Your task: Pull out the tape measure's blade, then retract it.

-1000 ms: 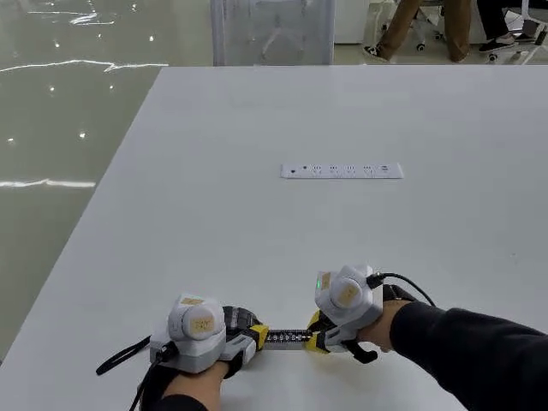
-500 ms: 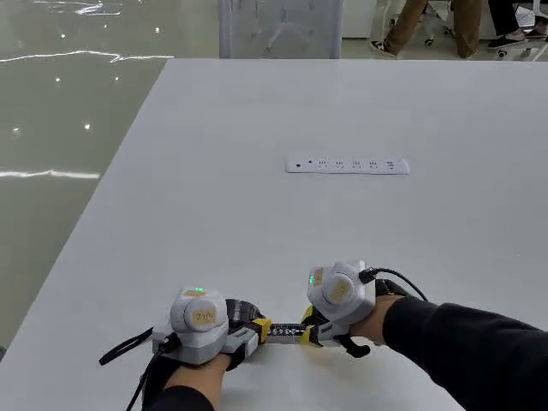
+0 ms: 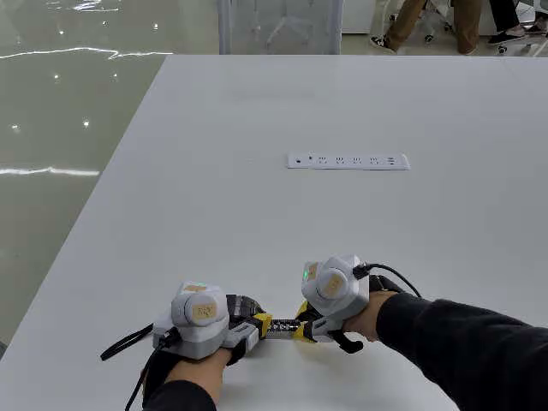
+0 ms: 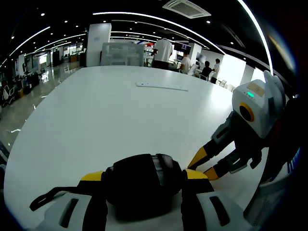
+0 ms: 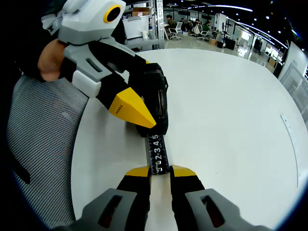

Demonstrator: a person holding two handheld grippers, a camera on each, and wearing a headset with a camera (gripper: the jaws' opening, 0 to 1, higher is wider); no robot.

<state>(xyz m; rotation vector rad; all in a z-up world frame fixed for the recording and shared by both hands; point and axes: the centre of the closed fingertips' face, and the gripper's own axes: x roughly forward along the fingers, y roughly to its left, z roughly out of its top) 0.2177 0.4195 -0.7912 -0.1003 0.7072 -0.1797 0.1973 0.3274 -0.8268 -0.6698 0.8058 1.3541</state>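
A black tape measure case (image 4: 143,179) sits low on the white table, clamped between the yellow-tipped fingers of my left gripper (image 3: 250,326). Its wrist strap (image 3: 124,344) trails off to the left. A short stretch of numbered blade (image 5: 157,152) runs out of the case (image 5: 155,98), and my right gripper (image 5: 159,171) is shut on the blade's end. In the head view the blade (image 3: 281,325) spans the small gap between the left gripper and the right gripper (image 3: 301,329). From the left gripper view, the right gripper (image 4: 207,162) enters from the right.
A white power strip (image 3: 348,161) lies flat mid-table, well beyond the grippers. The table's left edge (image 3: 81,223) drops to a glossy floor. People and chairs stand past the far edge (image 3: 428,26). A mesh chair back (image 5: 38,144) is beside the table in the right gripper view.
The right gripper has moved left toward the case, so the exposed blade is shorter than a second ago. The left gripper still holds the case in the same spot.
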